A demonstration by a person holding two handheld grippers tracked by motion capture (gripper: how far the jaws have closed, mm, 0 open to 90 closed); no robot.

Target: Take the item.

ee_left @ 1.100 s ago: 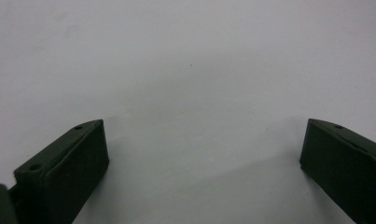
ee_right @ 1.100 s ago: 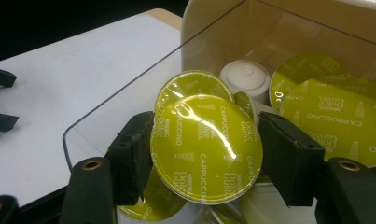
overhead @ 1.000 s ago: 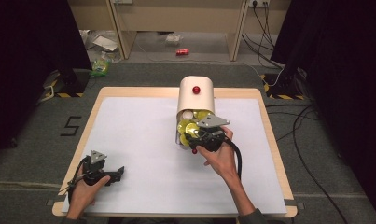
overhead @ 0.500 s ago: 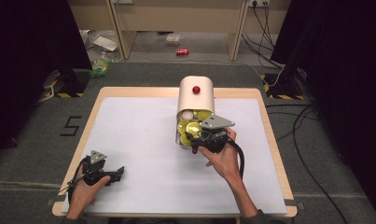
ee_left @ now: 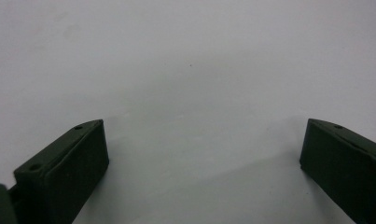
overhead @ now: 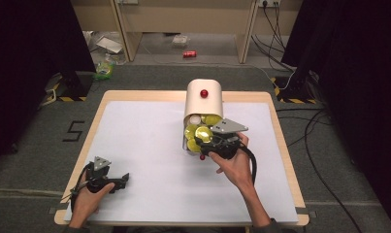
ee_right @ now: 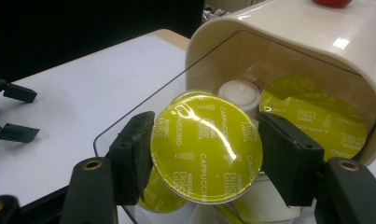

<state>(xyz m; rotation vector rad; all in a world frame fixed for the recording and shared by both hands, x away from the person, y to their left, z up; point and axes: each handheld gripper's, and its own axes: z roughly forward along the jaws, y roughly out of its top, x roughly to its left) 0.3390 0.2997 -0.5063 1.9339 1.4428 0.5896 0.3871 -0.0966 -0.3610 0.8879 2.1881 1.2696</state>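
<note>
High view showed your worktop [overhead: 135, 145] with the cream capsule holder [overhead: 203, 99] lying at about one o'clock, its mouth facing you. Your right gripper [ee_right: 204, 154] had its jaws partly closed on a yellow-lidded capsule [ee_right: 205, 147] at that mouth, pads on its rim. It looked light and stiff-walled, with a foil lid that dents easily, so gripping the rim suited. Your left gripper [ee_left: 199, 154] at seven o'clock stood wide apart, empty.

Roughly five yellow-lidded capsules [overhead: 203, 133] sit in one cream holder [overhead: 203, 99], between two grippers [ee_right: 202, 154].
</note>
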